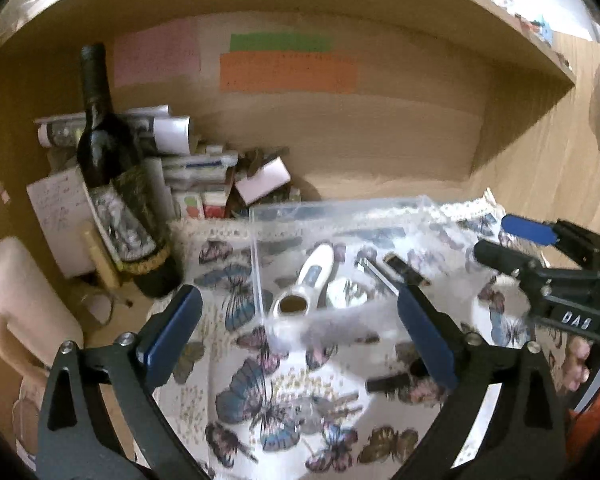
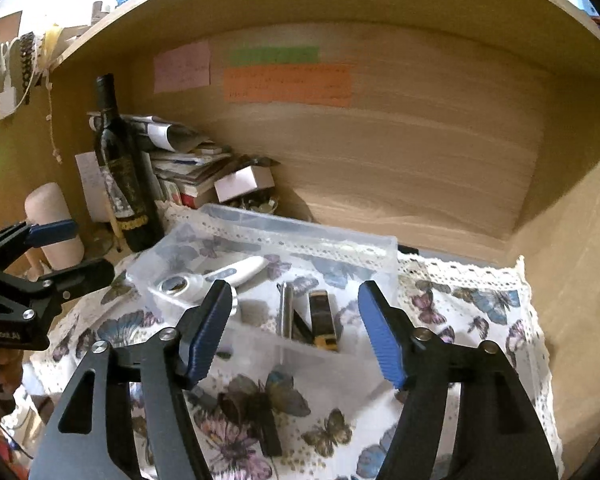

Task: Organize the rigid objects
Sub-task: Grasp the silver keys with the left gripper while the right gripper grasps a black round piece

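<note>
Left wrist view, largest first. Wooden alcove: back wall, shelf above, side panel at right; right half bare, left corner crowded. Butterfly cloth with lace edge covers the desk. Clear plastic box sits on the cloth, open-topped, its near wall low and blurred. Dark bottle stands upright just left of the box, paper stack behind it, pale roll at far left. Inside the box: white handheld device, lying flat at the left; metal strip and black-and-gold bar at the right, close together. Small black piece lies on the cloth outside the near wall.

Left gripper: jaws spread wide, nothing between them, raised over the box's near-left edge. Right gripper: jaws parted, released, nothing pinched, above the near wall, the bar seen between its fingers but clear below. Open cloth lies right of the box.
</note>
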Motion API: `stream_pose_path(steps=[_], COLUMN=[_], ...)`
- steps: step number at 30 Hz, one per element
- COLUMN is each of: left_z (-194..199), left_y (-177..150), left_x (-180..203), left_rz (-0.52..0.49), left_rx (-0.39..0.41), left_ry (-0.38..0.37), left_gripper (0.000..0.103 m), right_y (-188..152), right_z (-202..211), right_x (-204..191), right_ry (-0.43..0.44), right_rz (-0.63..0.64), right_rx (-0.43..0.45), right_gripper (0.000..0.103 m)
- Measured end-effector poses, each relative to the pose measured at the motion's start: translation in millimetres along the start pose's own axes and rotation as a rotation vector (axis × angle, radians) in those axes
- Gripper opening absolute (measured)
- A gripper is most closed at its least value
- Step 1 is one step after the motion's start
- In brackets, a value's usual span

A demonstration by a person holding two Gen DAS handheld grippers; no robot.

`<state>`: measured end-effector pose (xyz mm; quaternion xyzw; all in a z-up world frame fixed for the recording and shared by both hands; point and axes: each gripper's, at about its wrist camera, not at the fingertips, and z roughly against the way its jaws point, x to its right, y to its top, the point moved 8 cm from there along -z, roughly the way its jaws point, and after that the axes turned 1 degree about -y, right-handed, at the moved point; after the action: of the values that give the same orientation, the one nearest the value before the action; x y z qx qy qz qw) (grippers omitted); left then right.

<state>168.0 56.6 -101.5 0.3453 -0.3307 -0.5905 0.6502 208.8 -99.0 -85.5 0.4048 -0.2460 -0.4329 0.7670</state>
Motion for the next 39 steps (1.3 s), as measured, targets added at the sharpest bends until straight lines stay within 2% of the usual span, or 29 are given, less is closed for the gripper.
stream_pose_path(steps=[6,17,24,28,30,34,36,39], left_z=[-4.9,-28.3,-39.5,-46.5,-46.6,-47.7,-49.0,-52.1], left_y=[-36.6,-96.5,-110.7,-119.5,-120.5,-119.0,-120.0,-119.5], left_x=[-5.9,-0.3,10.3,15.5,16.9,21.3,20.7,21.1], left_rz=[-0.011,0.08,0.084,0.087,0.078,0.07,0.073,0.073], left_rx=[-0.082,-0.25,-0.273,-0.305,-0.304,-0.31,-0.327,-0.335], left_ry=[0.014,-0.036,-0.019,-0.019,-0.01,-0.015,-0.011,0.006], left_gripper=[0.1,0.1,0.1,0.099,0.096,0.092,0.089,0.086], right_y=[-26.1,-96.2,-114.5,-117.3,-116.3,-115.6,-114.8,-114.0], right_z=[0.9,-21.8,-33.1,-41.5,-44.6,-45.1,-45.5,-44.7], right_x=[2.6,10.1,3.5,-6.0,-10.6,-16.9,-19.3,-17.8], right_ry=[-0.002,-0.005,0.04,0.074,0.081,0.111,0.119,0.13], right_rz=[-0.017,-0.07,-0.093,-0.072,-0.049,-0.032,-0.032,-0.044], right_rx=[-0.053,-0.249,-0.321,-0.353,-0.36,-0.355,-0.351,-0.34], right_gripper=[0.063,0.063,0.062,0.049,0.044,0.024,0.02,0.02])
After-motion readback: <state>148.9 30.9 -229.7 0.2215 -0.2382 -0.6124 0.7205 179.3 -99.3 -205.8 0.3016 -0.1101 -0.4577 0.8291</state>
